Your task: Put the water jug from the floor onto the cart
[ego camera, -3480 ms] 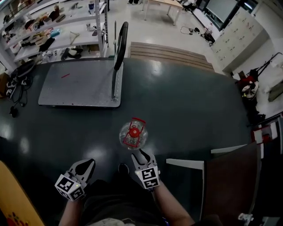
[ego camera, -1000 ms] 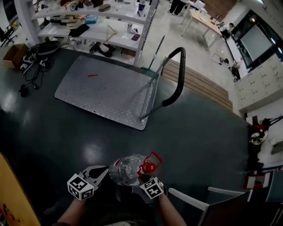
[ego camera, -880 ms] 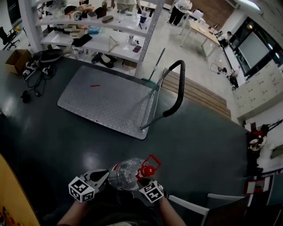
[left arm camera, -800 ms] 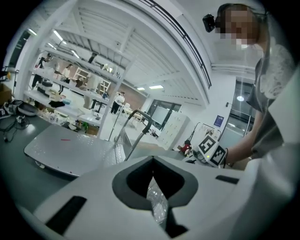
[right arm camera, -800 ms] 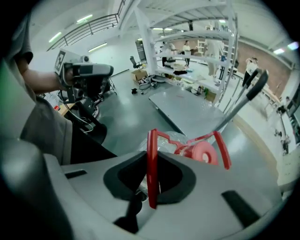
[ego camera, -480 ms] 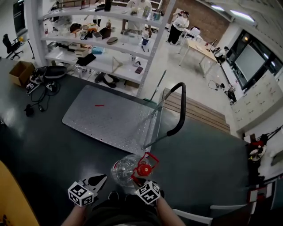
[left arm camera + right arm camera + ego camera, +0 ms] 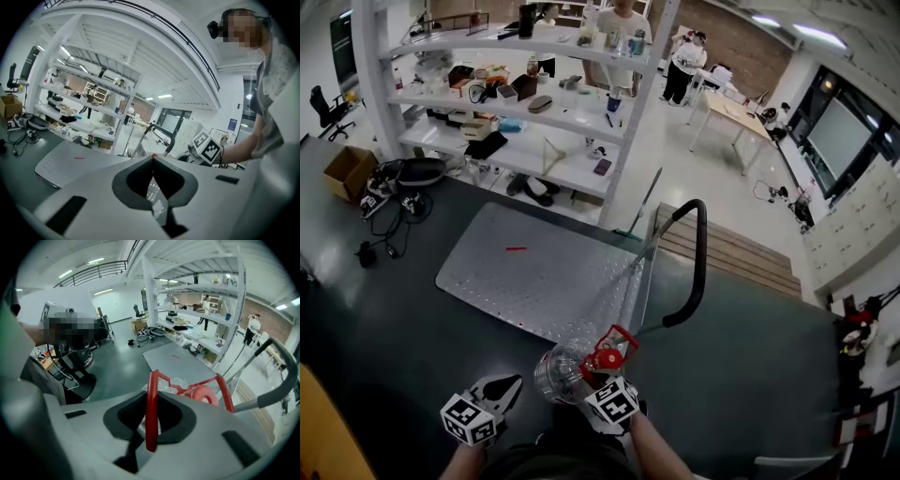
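One clear plastic red-handled water jug [image 7: 560,373] was pinched by the right gripper [image 7: 593,379], one grey cart [image 7: 544,281] at twelve o'clock; the left gripper [image 7: 510,383] was pressed together.

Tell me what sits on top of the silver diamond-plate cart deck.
Only a small red strip lies on the cart deck. The clear plastic water jug, held by the right gripper, hides the deck's near corner.

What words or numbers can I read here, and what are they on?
None can be read.
Blue wall sign: too small.
Shelf boxes: print too blurred.
Marker cubes: square patterns only, no letters.
Jug: no label shows.
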`<state>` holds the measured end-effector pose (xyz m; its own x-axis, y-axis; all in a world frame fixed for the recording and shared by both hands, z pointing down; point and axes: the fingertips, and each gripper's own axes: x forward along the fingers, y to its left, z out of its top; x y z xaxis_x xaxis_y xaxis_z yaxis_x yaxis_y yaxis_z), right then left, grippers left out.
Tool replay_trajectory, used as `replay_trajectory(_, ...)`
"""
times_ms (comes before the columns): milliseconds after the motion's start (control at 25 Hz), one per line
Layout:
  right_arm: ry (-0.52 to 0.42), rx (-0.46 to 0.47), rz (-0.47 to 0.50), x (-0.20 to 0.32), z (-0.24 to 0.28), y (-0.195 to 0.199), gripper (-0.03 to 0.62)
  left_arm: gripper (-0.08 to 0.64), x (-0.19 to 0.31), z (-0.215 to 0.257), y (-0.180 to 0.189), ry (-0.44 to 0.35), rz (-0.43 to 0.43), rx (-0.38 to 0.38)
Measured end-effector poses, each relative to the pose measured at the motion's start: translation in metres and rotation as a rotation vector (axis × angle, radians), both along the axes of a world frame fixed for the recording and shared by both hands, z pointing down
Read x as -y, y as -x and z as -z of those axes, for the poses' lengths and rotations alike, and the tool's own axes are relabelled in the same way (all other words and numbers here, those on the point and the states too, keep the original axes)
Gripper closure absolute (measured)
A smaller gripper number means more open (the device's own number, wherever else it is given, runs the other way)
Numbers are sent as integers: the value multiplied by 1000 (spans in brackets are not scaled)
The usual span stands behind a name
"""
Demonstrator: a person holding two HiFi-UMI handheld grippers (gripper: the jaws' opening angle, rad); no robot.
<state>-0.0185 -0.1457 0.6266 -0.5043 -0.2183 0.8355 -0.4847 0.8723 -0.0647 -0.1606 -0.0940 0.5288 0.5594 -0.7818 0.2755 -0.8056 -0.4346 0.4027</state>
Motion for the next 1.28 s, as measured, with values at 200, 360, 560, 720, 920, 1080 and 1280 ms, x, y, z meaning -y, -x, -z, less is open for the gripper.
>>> replay_trajectory(200, 29, -10, 48, 53, -8, 5, 554, 552, 65, 7, 9, 9, 26, 15)
replay_trajectory(360, 53, -21, 67, 94, -8, 11, 554, 552, 120, 16, 13, 7, 10, 43)
replay_trajectory(560, 42, -34, 81, 150, -11, 13, 552, 552, 175, 16, 13, 14, 0, 46)
replay_trajectory(720, 16, -60, 67, 204, -9, 9, 552, 552, 213, 13, 16, 18, -13, 48)
replay_trajectory(920, -38, -68, 13, 277, -1, 13, 552, 552, 268, 12, 31, 17, -26, 44)
replay_trajectory(1080, -37, -82, -61, 330, 2, 16, 552, 552, 316, 11, 39, 16, -88, 25)
replay_trajectory(1280, -20, -101, -161, 383, 0, 16, 551, 552, 370, 13, 51, 13, -201, 28)
